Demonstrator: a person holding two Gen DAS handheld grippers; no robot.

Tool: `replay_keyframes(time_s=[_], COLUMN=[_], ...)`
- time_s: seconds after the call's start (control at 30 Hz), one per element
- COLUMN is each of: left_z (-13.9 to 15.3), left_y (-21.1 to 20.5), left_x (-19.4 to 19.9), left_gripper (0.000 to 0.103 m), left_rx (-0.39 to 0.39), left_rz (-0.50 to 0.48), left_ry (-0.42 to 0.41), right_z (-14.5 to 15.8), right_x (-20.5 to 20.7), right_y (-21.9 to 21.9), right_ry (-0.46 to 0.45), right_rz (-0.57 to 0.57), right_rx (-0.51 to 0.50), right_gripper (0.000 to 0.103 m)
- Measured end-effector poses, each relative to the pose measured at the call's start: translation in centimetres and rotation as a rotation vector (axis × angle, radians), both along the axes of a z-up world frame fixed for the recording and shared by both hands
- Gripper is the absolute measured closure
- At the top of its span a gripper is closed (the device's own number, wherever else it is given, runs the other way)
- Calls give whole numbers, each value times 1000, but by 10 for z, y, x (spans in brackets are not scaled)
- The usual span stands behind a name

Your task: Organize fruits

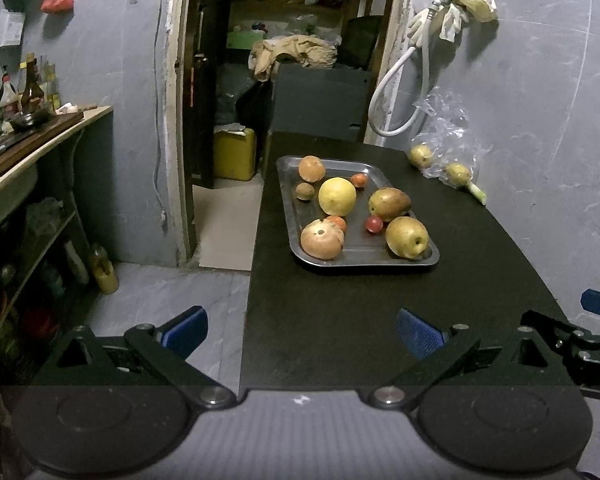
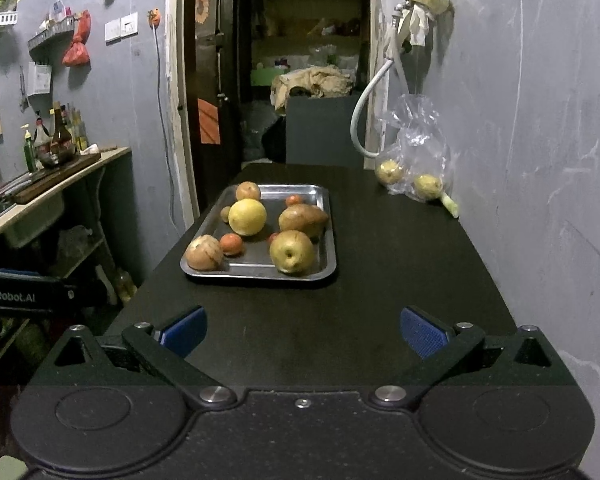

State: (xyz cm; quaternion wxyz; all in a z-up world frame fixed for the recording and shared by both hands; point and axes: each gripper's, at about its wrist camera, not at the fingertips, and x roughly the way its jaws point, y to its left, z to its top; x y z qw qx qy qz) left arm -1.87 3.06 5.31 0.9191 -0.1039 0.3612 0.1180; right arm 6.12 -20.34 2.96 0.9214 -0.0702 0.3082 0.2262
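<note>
Left hand-held gripper (image 1: 302,332): you are holding it low over the near left edge of the table, its blue-padded fingers (image 1: 418,338) spread wide and gripping nothing.
Right hand-held gripper (image 2: 303,332): you are keeping it over the near end of the table, fingers spread wide too, nothing between the blue pads (image 2: 422,336); in the left view its tip is showing at about 3 o'clock.
Table: the black rectangular table (image 2: 380,300) is running away from you toward the doorway, with the grey wall along its right side.
Tray: the shallow rectangular steel tray (image 2: 324,240) is sitting at 12 o'clock from the right hand-held gripper, nearer the table's left edge.
Fruits on the tray: the large round yellow citrus (image 2: 247,217) is lying near the middle; the yellow-green pear (image 2: 292,253) is resting at the near right corner, at about 5 o'clock from the citrus; the brownish-green mango (image 2: 303,220) is lying at 3 o'clock from it; the pale tan, cracked round fruit (image 2: 204,253) is sitting at the near left corner; the round orange-tan fruit (image 2: 248,191) is sitting at the far edge; a small brown fruit (image 2: 225,213) is sitting just left of the citrus.
Small fruits: three little red-orange ones are lying among the big ones, at the far right (image 2: 294,200), beside the cracked fruit (image 2: 231,244), and just left of the pear, mostly hidden in the right view (image 1: 374,224).
Bag: the crumpled clear plastic bag (image 2: 418,148) is leaning against the wall at 1 o'clock, well apart from the tray, with two yellowish fruits (image 2: 428,187) at its base.
</note>
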Motion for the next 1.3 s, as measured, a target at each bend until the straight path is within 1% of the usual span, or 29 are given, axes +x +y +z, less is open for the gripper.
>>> replay_keyframes(time_s=[0.6,1.3], left_z=[-1,1], left_y=[-1,0], left_x=[0,-3], left_gripper=[0,0], left_rx=[1,-2], left_rz=[2,26], left_ry=[3,-1], right_z=[-2,-1], right_x=[0,2], right_y=[0,2], right_ry=[4,2], right_rz=[5,13], right_rx=[-7,-10], right_gripper=[1,1])
